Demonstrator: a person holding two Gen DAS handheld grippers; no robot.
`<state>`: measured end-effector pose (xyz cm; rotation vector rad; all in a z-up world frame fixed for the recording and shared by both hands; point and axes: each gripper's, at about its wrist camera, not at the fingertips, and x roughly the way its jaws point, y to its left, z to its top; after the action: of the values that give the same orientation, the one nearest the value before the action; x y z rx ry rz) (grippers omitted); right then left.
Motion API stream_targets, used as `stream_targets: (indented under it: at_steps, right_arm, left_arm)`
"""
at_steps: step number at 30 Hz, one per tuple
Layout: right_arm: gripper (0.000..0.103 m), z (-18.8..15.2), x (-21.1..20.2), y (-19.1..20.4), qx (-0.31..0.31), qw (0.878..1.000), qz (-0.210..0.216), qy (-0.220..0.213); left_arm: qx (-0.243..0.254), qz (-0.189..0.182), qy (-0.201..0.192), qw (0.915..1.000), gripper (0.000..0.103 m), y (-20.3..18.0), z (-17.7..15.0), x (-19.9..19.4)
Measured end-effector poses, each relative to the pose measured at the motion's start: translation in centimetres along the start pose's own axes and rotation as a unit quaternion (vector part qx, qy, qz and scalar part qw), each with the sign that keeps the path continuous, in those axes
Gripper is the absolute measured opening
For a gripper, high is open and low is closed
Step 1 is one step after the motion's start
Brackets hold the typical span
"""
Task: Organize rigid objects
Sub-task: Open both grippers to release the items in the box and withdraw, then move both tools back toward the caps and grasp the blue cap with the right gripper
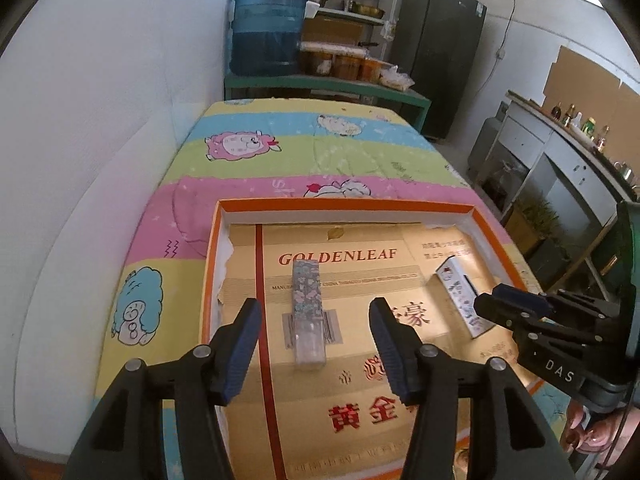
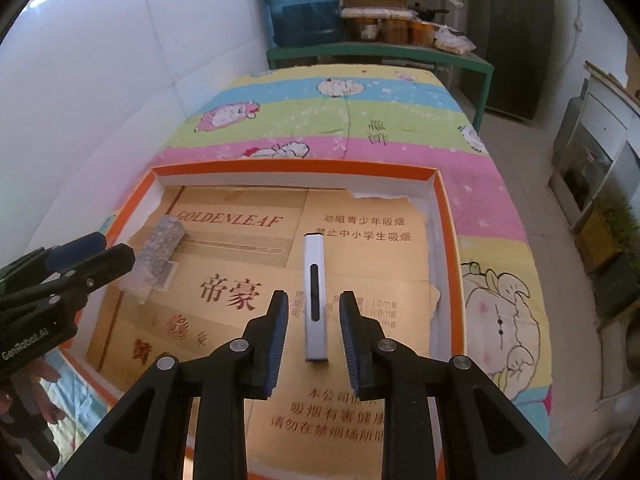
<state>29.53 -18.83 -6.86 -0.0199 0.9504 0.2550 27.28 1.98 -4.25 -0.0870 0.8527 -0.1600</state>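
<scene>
1. An orange-rimmed shallow box (image 1: 208, 264) lay on a table covered with a striped cartoon-sheep cloth (image 1: 280, 148), its floor lined with flattened gold cardboard (image 1: 344, 256) printed GOLDENLEAF.
2. Beyond the table stood a blue water jug (image 1: 268, 28) on a green bench, shelves of pots and jars, and a dark refrigerator (image 1: 440, 52); a white wall ran along the left.
3. Nothing lay between either gripper and the item in front of it.
4. The left gripper (image 1: 316, 344) hung above the box with its jaws wide apart and empty; a floral-patterned bar (image 1: 306, 296) with a clear end lay flat on the cardboard between and beyond the fingertips.
5. The right gripper (image 2: 313, 338) held its jaws partly open, touching nothing; a slim white bar (image 2: 315, 292) with a dark slot lay on the cardboard in the gap, lengthwise along the fingers.
6. The two bars lay well apart, the floral one towards the left side of the box.
</scene>
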Motion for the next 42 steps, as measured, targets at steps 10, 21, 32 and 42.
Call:
stream_targets:
  at_steps: [10,21,32,42]
  right_arm:
    - [0.065,-2.5,-5.9,2.0,0.006,0.998,-0.010,-0.054]
    - [0.065,-6.1,-10.5,4.5,0.010,0.996,-0.020,-0.087]
    - [0.065,-9.0,-13.2,4.9,0.029,0.995,-0.029,-0.094]
    - [0.065,-11.9,-15.9,5.7,0.040,0.993,-0.022,-0.112]
  left_arm:
    - [-0.002,-0.014,-0.026,0.9996,0.067,-0.6,-1.8,-4.5]
    - [0.001,-0.017,-0.053,0.9984,0.067,-1.1,-4.4,-9.3]
    - [-0.003,-0.035,-0.056,0.9978,0.067,-1.2,-6.7,-12.2]
    - [-0.006,-0.043,-0.052,0.9977,0.067,-1.6,-9.5,-14.1]
